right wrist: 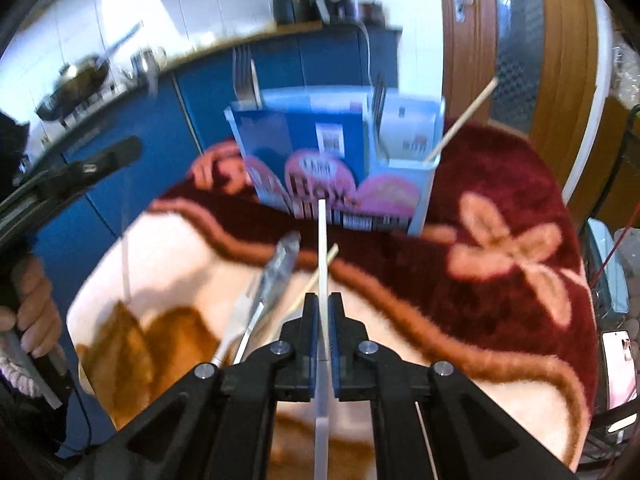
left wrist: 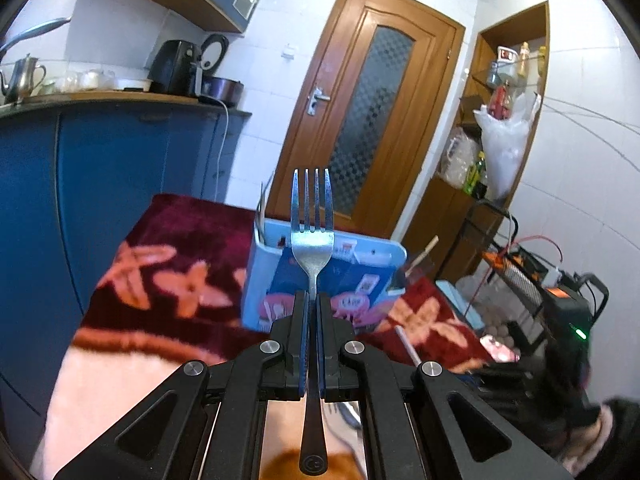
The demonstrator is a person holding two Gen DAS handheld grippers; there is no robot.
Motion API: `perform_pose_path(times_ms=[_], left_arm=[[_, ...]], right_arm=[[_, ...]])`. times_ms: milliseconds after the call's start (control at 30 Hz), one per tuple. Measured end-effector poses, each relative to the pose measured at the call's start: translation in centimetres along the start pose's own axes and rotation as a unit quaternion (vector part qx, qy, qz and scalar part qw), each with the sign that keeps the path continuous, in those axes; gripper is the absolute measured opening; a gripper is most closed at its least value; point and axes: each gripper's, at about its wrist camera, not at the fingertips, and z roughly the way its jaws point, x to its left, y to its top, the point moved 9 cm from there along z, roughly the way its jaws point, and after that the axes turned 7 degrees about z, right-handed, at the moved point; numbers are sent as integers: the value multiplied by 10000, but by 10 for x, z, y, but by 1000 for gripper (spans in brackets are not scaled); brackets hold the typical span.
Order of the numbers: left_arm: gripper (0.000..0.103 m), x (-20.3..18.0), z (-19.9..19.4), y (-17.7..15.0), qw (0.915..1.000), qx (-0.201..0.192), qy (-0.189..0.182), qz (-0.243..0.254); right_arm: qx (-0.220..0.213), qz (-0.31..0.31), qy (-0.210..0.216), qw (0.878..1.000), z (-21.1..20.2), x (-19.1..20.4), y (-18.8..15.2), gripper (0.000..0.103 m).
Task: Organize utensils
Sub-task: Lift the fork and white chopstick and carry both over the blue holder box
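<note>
Mid-frame in both views, left gripper (left wrist: 312,300) is clamped on a fork (left wrist: 312,236) by the neck, tines up, and right gripper (right wrist: 323,304) is clamped on a thin white stick (right wrist: 322,264), both near the blue box organizer (right wrist: 336,160) on the floral blanket (right wrist: 500,256). Risk, as I judge it: the narrow grips let either piece pivot or slip and miss its compartment, or snag the fork and wooden stick (right wrist: 464,120) already standing in the box. Loose cutlery (right wrist: 276,268) lies lower centre, beneath the path.
</note>
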Motion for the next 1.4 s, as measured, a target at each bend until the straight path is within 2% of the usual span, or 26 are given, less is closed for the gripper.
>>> perform_pose_path(times_ms=[167, 333, 533, 800, 867, 1000, 1200, 1400], left_arm=[[3, 0, 9, 25, 9996, -250, 133, 28], [3, 3, 19, 47, 9985, -486, 260, -12], [3, 1, 30, 71, 9969, -687, 372, -45], [3, 1, 34, 121, 9875, -1396, 704, 190], [3, 1, 42, 131, 9855, -1472, 811, 250], [3, 1, 61, 135, 9846, -1471, 906, 261], [3, 9, 85, 120, 9856, -1376, 979, 125], [3, 17, 93, 109, 9836, -1450, 1071, 79]], right_arm=[[-656, 182, 14, 9977, -16, 0, 9, 6], [-1068, 418, 92, 9934, -20, -1, 11, 6], [-1261, 633, 116, 9899, -22, -11, 10, 6], [-1480, 827, 92, 9855, -32, -27, 17, 6], [-1536, 845, 87, 9845, -34, -29, 20, 6], [-1654, 842, 94, 9826, -39, -31, 25, 6], [-1826, 743, -1, 9804, -48, -35, 40, 6], [-2056, 617, -110, 9766, -53, -38, 66, 6]])
